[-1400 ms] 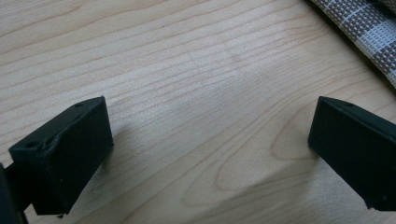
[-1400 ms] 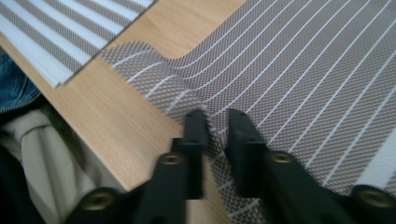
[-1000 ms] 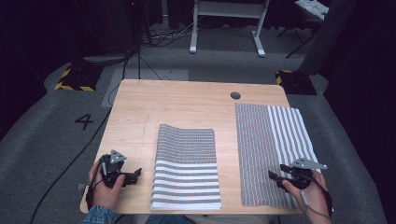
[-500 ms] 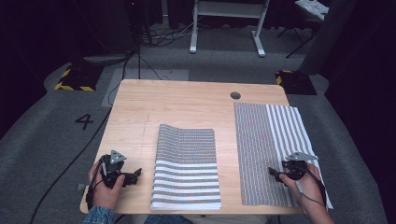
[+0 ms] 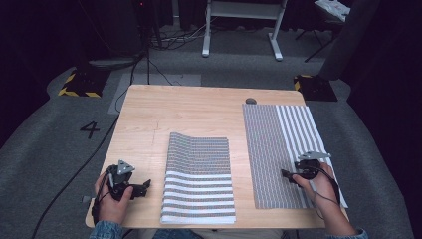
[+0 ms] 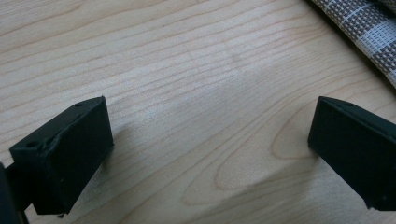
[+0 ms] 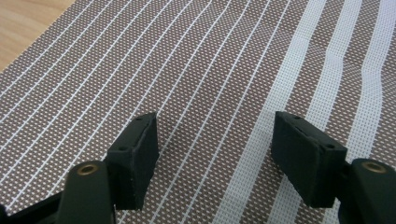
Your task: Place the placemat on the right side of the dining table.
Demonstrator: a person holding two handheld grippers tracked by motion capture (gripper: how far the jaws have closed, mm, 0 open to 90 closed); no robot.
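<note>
Since a second ago, our right gripper (image 5: 288,175) has slid back toward six o'clock over the flat mat (image 5: 278,149) at the table's (image 5: 189,109) three o'clock side, its jaws having just been opening, now wide and empty. Our left gripper (image 5: 144,186) waits wide at seven o'clock over bare wood. The folded mat (image 5: 199,184) sits at six o'clock; we judge one folded, one left. Only a floor "4" (image 5: 90,129) is readable.

surface: wooden table (image 5: 189,114) | middle: folded striped mat (image 5: 199,181) | right: flat striped mat (image 5: 278,144)
</note>
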